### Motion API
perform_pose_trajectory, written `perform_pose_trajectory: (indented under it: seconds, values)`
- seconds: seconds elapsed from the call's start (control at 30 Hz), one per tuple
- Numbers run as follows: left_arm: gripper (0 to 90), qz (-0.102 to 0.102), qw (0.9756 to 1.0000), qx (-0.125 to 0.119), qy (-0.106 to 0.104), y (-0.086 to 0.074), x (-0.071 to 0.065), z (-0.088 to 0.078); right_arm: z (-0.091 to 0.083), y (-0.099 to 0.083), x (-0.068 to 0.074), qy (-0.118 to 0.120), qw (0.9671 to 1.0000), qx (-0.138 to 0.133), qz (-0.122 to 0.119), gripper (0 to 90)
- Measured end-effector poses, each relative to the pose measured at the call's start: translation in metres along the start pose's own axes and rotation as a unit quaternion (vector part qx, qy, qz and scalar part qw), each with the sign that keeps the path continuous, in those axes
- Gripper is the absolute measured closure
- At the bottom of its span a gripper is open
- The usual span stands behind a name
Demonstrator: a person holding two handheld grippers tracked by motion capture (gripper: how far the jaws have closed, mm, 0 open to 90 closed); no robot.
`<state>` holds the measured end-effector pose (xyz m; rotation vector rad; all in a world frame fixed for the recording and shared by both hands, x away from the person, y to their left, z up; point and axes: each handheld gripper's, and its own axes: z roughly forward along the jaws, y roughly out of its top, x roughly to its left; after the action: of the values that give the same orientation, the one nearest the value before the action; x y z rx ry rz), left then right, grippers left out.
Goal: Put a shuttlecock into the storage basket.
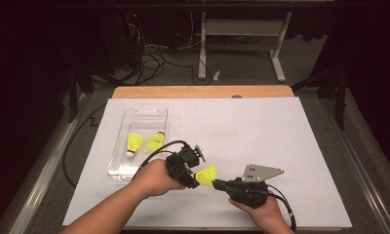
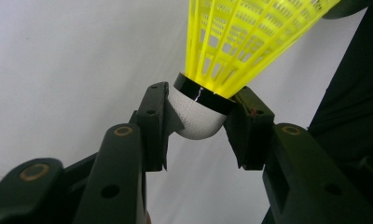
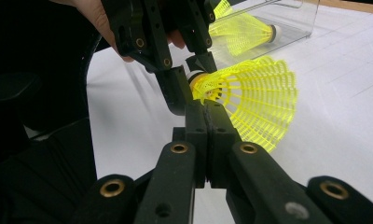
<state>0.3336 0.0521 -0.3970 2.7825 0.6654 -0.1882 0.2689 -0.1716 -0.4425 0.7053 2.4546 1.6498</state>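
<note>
Looking at this one, the handover itself seemed like the risky bit. The yellow shuttlecock (image 1: 206,174) hung above the white table cover (image 1: 261,131), between the two tools near the front edge. The left gripper (image 2: 199,122) had its jaws clamped on the white cork nose, right under the black band. The right gripper (image 3: 204,105) had its jaws pressed flat together, pinching the thin edge of the plastic skirt.

So both were grasping the same shuttlecock. If either hand had pulled away before the other let go, I reckon the mesh skirt could have bent or torn. The cork is rounded too, so it might have squirted out of the left jaws and dropped onto the table.

The clear plastic box (image 1: 156,113) sat to the left, well apart, with two more yellow shuttlecocks (image 1: 134,142) inside.

Labels: nothing readable on the shuttlecock or grippers. A small mark near the box's front edge was too blurry to read.
</note>
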Motion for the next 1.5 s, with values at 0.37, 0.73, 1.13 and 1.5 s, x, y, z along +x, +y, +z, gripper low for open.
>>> perform_pose_trajectory:
  seconds: [0.37,0.73,1.13,1.5]
  values:
    - [62.0,0.001,1.0000,0.000,0.003,-0.001,0.001,0.001,-0.001,0.000,-0.001,-0.001,1.0000,-0.002,0.003,81.0]
    - [62.0,-0.003,1.0000,0.000,0.007,-0.001,0.002,0.000,-0.002,0.001,-0.001,-0.015,0.9999,-0.004,0.005,60.2]
    - [62.1,-0.020,0.9996,-0.005,0.017,-0.004,0.007,-0.005,-0.016,0.002,-0.006,-0.066,0.9977,-0.013,0.012,34.2]
    - [62.0,-0.024,0.9995,0.001,0.020,-0.006,0.011,-0.004,-0.039,-0.004,-0.018,-0.146,0.9893,0.001,0.005,15.9]
